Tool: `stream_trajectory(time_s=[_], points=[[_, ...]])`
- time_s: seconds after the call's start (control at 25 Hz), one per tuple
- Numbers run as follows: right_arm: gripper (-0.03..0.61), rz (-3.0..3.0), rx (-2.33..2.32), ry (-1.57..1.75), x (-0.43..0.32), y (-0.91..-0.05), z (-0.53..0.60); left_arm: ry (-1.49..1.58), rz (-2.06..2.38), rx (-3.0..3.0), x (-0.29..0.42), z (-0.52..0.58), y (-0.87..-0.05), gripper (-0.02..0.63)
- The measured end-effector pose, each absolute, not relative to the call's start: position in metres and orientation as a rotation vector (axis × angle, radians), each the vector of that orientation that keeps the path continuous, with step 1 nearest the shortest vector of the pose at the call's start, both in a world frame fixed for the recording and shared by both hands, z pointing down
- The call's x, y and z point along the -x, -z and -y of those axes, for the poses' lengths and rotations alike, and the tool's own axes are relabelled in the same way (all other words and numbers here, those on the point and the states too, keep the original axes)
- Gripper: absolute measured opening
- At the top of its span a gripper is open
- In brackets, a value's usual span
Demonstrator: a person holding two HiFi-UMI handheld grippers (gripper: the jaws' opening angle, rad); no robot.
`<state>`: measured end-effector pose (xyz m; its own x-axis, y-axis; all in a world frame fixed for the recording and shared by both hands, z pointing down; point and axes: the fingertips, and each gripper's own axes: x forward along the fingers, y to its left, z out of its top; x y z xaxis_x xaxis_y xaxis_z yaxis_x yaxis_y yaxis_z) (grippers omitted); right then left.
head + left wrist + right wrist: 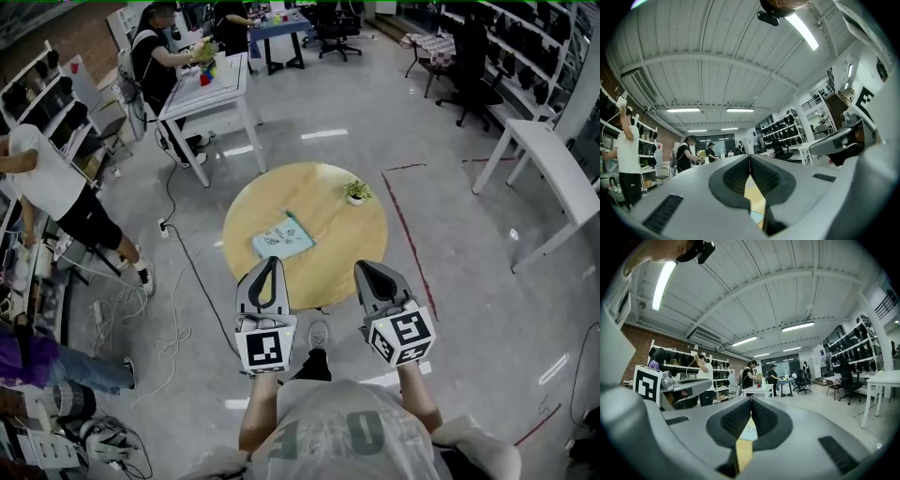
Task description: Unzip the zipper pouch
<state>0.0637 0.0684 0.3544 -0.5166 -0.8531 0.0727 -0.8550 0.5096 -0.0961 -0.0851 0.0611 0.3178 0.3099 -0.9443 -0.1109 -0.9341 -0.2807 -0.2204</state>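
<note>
Hand-held gripper, left: jaws closed together, nothing between them, tips over the near edge of the round wooden surface. Hand-held gripper, right: jaws likewise closed and empty, alongside the first, also over the near edge. Zipper pouch: pale teal, lying flat on the surface just beyond the left tips, touched by neither. Potted plant: small, farther back, right side of the surface. White desk, person at it: far left.

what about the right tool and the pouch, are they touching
Apart. The head view shows bare table between the right tool and the pouch lying to its left.
</note>
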Motion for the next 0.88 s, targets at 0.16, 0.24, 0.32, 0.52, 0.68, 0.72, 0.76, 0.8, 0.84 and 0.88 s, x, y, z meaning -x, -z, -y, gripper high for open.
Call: stream_trajectory(time_s=[0.16, 0.24, 0.32, 0.52, 0.68, 0.72, 0.76, 0.8, 0.84, 0.88], points=[[0.029, 2.702, -1.557, -0.178, -0.051, -0.343, -0.013, 0.029, -1.691, 2.339, 0.097, -0.005, -0.304, 0.028], [0.029, 2.696, -1.566, -0.179, -0.043, -0.34, 0.018, 0.032, -1.689, 2.346, 0.107, 0.025, -0.304, 0.028], [0.029, 2.691, -1.566, -0.173, -0.032, -0.339, 0.046, 0.034, -1.687, 2.356, 0.117, 0.054, -0.305, 0.028], [0.029, 2.677, -1.572, -0.187, -0.012, -0.346, 0.107, -0.01, -1.662, 2.357, 0.131, 0.113, -0.306, 0.028], [0.029, 2.665, -1.555, -0.205, -0.005, -0.348, 0.14, 0.024, -1.674, 2.357, 0.135, 0.145, -0.313, 0.028], [0.029, 2.662, -1.55, -0.209, -0.005, -0.349, 0.145, 0.031, -1.682, 2.361, 0.134, 0.149, -0.316, 0.028], [0.03, 2.66, -1.545, -0.215, -0.005, -0.35, 0.149, 0.044, -1.688, 2.365, 0.133, 0.153, -0.319, 0.028], [0.03, 2.659, -1.54, -0.223, -0.006, -0.352, 0.153, 0.061, -1.693, 2.367, 0.133, 0.155, -0.322, 0.028], [0.03, 2.659, -1.535, -0.228, -0.006, -0.353, 0.156, 0.075, -1.7, 2.366, 0.132, 0.158, -0.325, 0.028], [0.03, 2.66, -1.527, -0.23, -0.007, -0.354, 0.159, 0.084, -1.707, 2.362, 0.132, 0.16, -0.326, 0.028]])
